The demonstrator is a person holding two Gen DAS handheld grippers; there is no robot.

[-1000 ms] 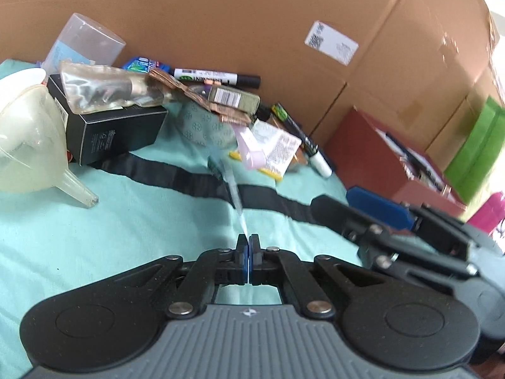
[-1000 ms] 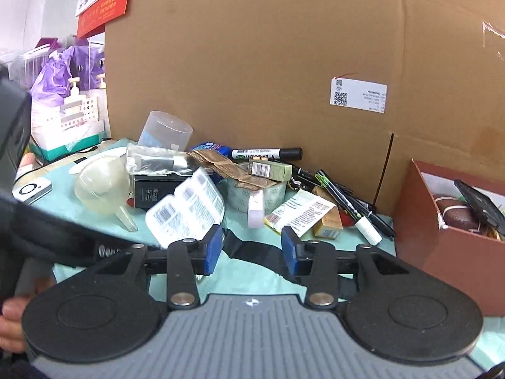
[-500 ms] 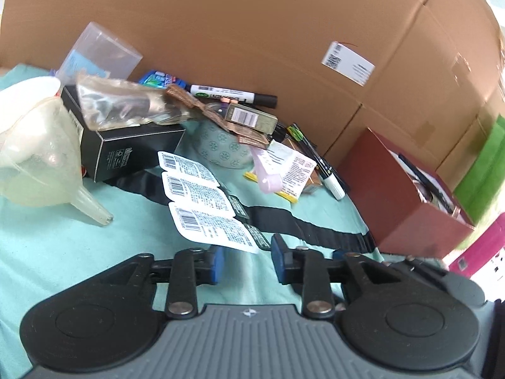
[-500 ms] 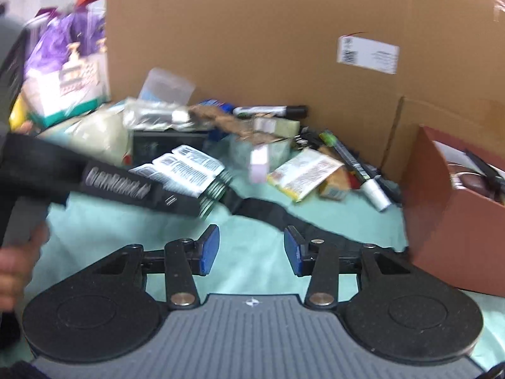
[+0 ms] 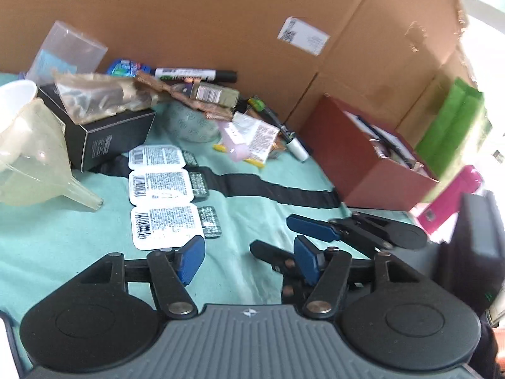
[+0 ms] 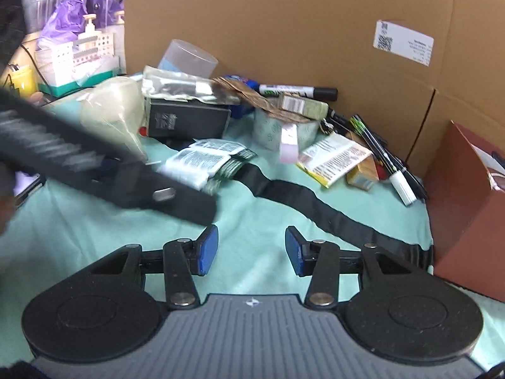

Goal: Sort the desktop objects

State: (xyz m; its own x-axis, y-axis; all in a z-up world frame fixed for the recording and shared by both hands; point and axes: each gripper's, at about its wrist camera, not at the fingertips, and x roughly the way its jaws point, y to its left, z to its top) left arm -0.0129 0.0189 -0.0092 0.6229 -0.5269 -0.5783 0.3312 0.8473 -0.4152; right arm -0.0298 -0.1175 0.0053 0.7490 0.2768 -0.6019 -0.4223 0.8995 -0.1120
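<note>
Left gripper [image 5: 249, 260]: fingers apart, jaws just been opening, nothing between them.
Right gripper [image 6: 251, 250]: fingers apart, empty.
Blister strip [image 5: 162, 194]: three sealed pods in a row, flat on the teal cloth [image 5: 63, 240] just ahead of the left gripper.
Hidden: left gripper's blurred body covers the strip's near end in the right wrist view.
Markers: count unclear in the pile.

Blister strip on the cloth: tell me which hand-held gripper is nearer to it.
Left. The left hand-held gripper stands open right at the blister strip's near end, its left pad almost at the edge. The right hand-held gripper sits off to the strip's right, apart from it.
</note>
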